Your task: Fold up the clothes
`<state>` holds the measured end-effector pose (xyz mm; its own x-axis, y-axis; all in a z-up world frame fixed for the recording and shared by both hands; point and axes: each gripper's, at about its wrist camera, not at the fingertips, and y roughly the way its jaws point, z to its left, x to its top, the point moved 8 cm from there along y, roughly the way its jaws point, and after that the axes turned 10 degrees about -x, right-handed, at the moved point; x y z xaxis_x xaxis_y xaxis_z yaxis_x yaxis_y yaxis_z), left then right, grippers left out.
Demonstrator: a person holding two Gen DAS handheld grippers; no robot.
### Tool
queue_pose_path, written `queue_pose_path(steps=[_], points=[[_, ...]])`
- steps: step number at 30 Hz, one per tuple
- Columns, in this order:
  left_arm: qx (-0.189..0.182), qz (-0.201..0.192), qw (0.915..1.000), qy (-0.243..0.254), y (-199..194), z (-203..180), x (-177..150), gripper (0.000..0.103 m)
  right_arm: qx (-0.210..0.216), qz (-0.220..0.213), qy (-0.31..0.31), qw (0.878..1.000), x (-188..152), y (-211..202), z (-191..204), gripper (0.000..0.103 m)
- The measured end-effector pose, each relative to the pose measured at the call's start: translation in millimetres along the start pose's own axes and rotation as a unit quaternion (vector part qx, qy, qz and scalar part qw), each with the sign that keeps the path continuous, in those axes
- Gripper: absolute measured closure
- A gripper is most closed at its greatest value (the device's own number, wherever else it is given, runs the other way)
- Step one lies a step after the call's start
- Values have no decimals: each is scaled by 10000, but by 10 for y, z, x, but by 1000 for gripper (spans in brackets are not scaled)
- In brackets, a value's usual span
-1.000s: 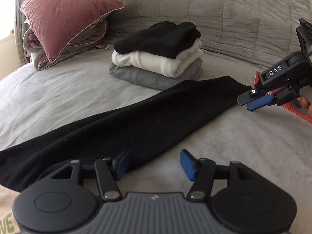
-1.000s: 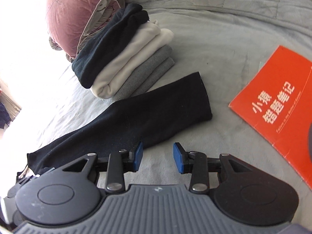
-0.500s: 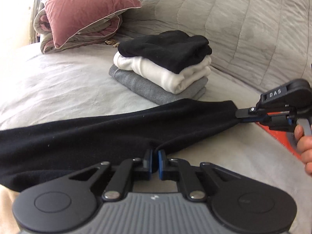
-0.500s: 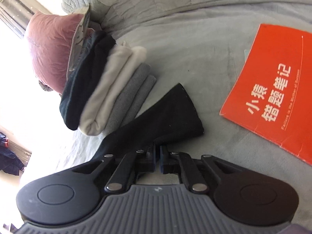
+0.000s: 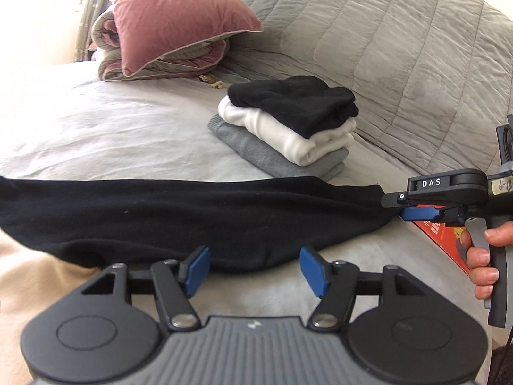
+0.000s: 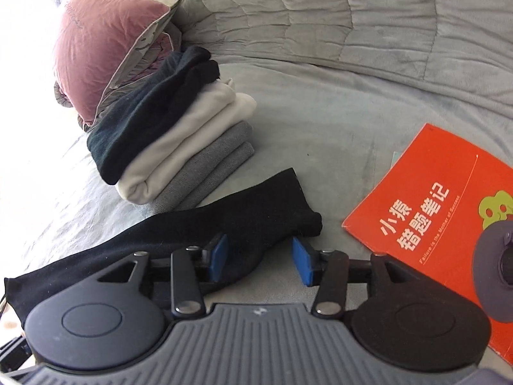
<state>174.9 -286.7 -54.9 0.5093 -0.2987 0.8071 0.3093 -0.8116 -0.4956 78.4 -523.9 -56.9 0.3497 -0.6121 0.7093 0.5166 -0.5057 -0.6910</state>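
Observation:
A long black garment [image 5: 179, 215] lies folded lengthwise across the grey bed, its end also in the right wrist view [image 6: 256, 218]. My left gripper [image 5: 253, 268] is open, its blue pads just in front of the garment's near edge, holding nothing. My right gripper [image 6: 259, 258] is open at the garment's right end, with cloth lying between the pads but not clamped. In the left wrist view the right gripper [image 5: 400, 208] sits at that right end.
A stack of folded clothes, black on white on grey [image 5: 288, 122] [image 6: 173, 128], stands behind the garment. A pink pillow on a folded quilt [image 5: 166, 22] is at the back left. An orange booklet [image 6: 442, 221] lies to the right.
Both grippers were shut on the garment's near edge half a second ago and have now opened, letting the cloth go. The garment lies flatter and straighter across the bed.

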Motion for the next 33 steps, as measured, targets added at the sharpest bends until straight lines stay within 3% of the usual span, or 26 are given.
queue_pose_path(steps=[10, 16, 33], points=[[1196, -206, 9904, -662, -1013, 776, -306, 24, 494, -118, -881, 9948, -246, -222, 578, 40], [2015, -217, 9750, -917, -1739, 1273, -473, 21, 596, -442, -1446, 9867, -426, -429, 1001, 34], [3369, -233, 9317, -1338, -3282, 2218, -893, 9, 1255, -423, -1933, 9722, -1078, -1112, 2200, 21]])
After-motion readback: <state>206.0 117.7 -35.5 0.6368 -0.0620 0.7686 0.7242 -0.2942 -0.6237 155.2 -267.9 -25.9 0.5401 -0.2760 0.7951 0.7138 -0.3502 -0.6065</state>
